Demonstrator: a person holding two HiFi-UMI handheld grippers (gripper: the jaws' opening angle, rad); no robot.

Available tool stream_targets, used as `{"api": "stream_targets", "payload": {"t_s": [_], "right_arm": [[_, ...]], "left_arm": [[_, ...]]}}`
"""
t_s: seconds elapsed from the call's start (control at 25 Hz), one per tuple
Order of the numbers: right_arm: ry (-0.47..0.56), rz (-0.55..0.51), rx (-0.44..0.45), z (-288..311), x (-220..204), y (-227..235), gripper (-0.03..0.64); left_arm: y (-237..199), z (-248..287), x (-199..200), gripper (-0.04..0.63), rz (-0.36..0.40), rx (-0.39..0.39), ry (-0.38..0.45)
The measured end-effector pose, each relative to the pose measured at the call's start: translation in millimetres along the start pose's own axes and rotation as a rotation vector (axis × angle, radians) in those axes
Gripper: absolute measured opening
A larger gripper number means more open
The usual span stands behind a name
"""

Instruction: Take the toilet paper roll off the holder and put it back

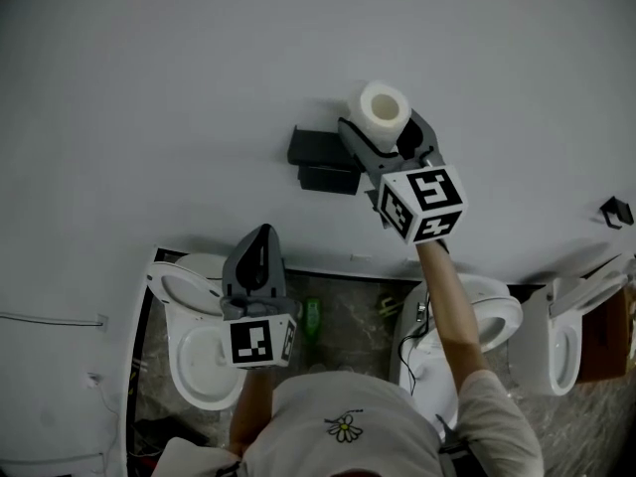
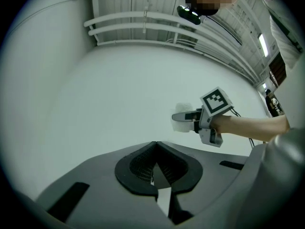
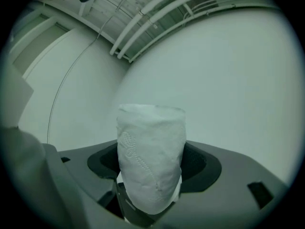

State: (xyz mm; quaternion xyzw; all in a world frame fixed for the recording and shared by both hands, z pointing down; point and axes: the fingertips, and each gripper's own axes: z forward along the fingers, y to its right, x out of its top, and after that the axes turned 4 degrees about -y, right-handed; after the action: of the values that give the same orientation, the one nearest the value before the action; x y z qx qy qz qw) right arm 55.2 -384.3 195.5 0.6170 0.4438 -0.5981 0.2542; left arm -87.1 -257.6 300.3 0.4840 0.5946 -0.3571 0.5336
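Note:
A white toilet paper roll (image 1: pixel 382 107) is raised in front of the white wall, up and to the right of the black wall holder (image 1: pixel 324 159). My right gripper (image 1: pixel 391 139) is shut on it. In the right gripper view the roll (image 3: pixel 151 154) stands upright between the jaws and fills the middle. Lower left, well below the holder, my left gripper (image 1: pixel 261 237) is shut on nothing. In the left gripper view its jaws (image 2: pixel 156 165) meet, and the right gripper (image 2: pixel 199 120) shows beyond with the roll (image 2: pixel 181 123).
Three white toilets stand on the floor below: one under the left gripper (image 1: pixel 194 361), one under the right arm (image 1: pixel 502 316), one at far right (image 1: pixel 561 341). A green bottle (image 1: pixel 312 318) lies between them. A small black fitting (image 1: pixel 616 212) sits on the wall at right.

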Motion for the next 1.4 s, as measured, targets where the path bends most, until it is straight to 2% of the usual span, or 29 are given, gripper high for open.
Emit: {"api": "stream_targets", "payload": {"t_s": [0.24, 0.48, 0.6, 0.88, 1.4], "right_arm": [[0.137, -0.005, -0.075, -64, 18, -18, 0.341], [0.193, -0.041, -0.17, -118, 12, -31, 0.341], [0.185, -0.083, -0.21, -141, 2, -38, 0.341], [0.119, 0.017, -0.261, -171, -36, -47, 0.341], [0.107, -0.017, -0.24, -177, -36, -59, 0.341]], "left_arm": [[7, 5, 14, 0.017, 0.014, -0.029, 0.029], [14, 6, 22, 0.017, 0.022, -0.051, 0.06], [16, 1, 24, 0.017, 0.032, -0.053, 0.081], [13, -5, 21, 0.017, 0.022, -0.032, 0.078], [13, -12, 24, 0.017, 0.06, -0.037, 0.098]]}}
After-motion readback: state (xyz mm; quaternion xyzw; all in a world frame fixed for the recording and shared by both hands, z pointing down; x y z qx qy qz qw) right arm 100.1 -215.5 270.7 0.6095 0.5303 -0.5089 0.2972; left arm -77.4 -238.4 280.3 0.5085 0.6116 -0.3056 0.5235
